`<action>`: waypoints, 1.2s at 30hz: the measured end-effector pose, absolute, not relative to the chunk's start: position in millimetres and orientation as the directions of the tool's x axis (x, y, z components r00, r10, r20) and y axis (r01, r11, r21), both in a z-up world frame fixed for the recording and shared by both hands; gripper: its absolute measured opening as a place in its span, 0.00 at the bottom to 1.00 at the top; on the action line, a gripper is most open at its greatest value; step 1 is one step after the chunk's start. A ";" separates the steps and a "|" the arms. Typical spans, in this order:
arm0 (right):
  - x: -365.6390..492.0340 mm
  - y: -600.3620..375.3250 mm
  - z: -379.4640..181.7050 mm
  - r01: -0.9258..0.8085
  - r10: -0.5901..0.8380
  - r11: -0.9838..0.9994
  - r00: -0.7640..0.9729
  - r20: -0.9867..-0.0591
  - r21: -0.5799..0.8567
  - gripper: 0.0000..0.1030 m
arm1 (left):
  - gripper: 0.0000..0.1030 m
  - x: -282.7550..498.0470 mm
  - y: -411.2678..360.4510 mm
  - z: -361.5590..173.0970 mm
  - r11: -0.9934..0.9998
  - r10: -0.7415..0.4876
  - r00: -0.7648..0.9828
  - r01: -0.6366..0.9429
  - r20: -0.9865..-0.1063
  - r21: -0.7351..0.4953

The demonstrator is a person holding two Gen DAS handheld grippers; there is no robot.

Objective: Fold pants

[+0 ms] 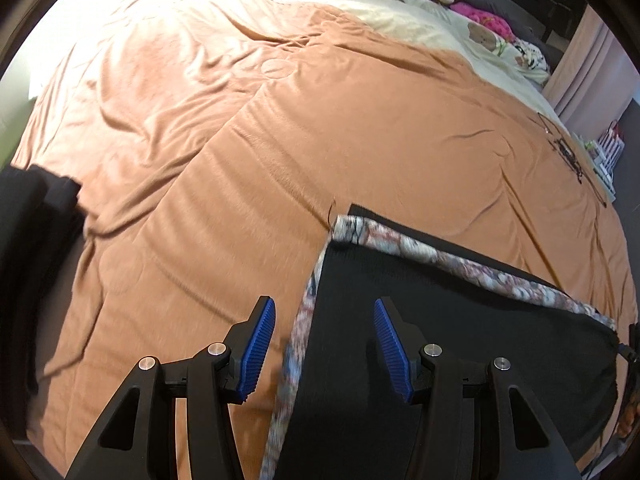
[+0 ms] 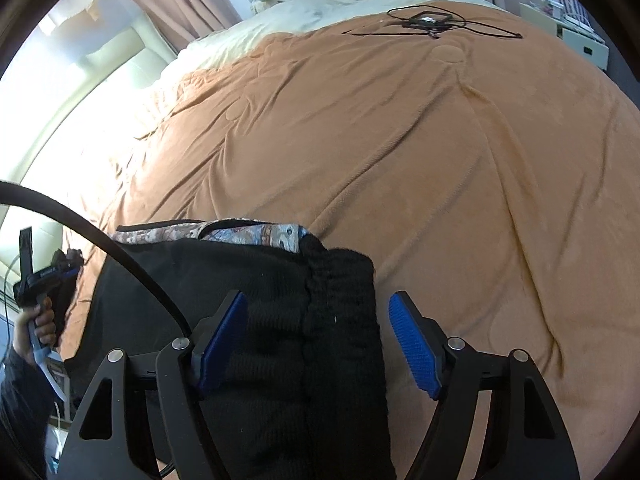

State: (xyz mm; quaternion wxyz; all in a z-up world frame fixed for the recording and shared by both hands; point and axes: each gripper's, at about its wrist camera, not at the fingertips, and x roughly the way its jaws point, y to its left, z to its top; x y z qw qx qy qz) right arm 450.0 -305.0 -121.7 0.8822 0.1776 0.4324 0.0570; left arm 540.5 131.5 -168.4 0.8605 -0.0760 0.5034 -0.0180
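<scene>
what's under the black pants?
The black pants lie on the orange blanket, which shows all around them. Their patterned lining peeks along the edges. Anything beneath the fabric itself is covered.

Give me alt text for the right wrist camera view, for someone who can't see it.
The right gripper hangs open over the ribbed elastic waistband of black pants with a floral patterned lining, which lie on an orange plush blanket covering a bed. A tangled black cable lies at the far end, and at the left edge a hand grips the other gripper's handle.

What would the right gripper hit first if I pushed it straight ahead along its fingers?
Probably the black pants lying between the open right gripper fingers, near the ribbed waistband; depth is hard to judge.
</scene>
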 end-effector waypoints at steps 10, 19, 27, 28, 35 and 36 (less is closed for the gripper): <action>481.1 -297.9 -136.1 0.058 0.235 0.943 0.584 -0.777 0.329 0.71 | 0.45 591.0 110.3 -194.0 0.995 -0.099 0.460 0.052 -0.882 -0.085; 493.6 -293.7 -138.6 0.027 0.213 0.959 0.592 -0.777 0.283 0.38 | 0.05 601.0 108.9 -189.8 0.996 -0.091 0.487 0.062 -0.869 -0.070; 476.4 -300.6 -129.8 0.062 0.168 0.960 0.657 -0.735 0.274 0.07 | 0.04 607.0 111.1 -175.9 0.994 -0.105 0.526 0.045 -0.844 -0.096; 474.9 -303.7 -129.4 0.070 0.165 0.958 0.661 -0.732 0.279 0.07 | 0.04 608.9 109.4 -176.3 0.994 -0.107 0.525 0.045 -0.844 -0.098; 474.2 -306.7 -135.4 0.095 0.138 0.959 0.666 -0.733 0.267 0.05 | 0.04 632.3 100.7 -192.7 0.994 -0.104 0.502 0.025 -0.859 -0.106; 475.6 -307.7 -137.4 0.100 0.136 0.958 0.664 -0.735 0.269 0.05 | 0.04 635.3 99.4 -197.7 0.995 -0.096 0.493 0.021 -0.865 -0.098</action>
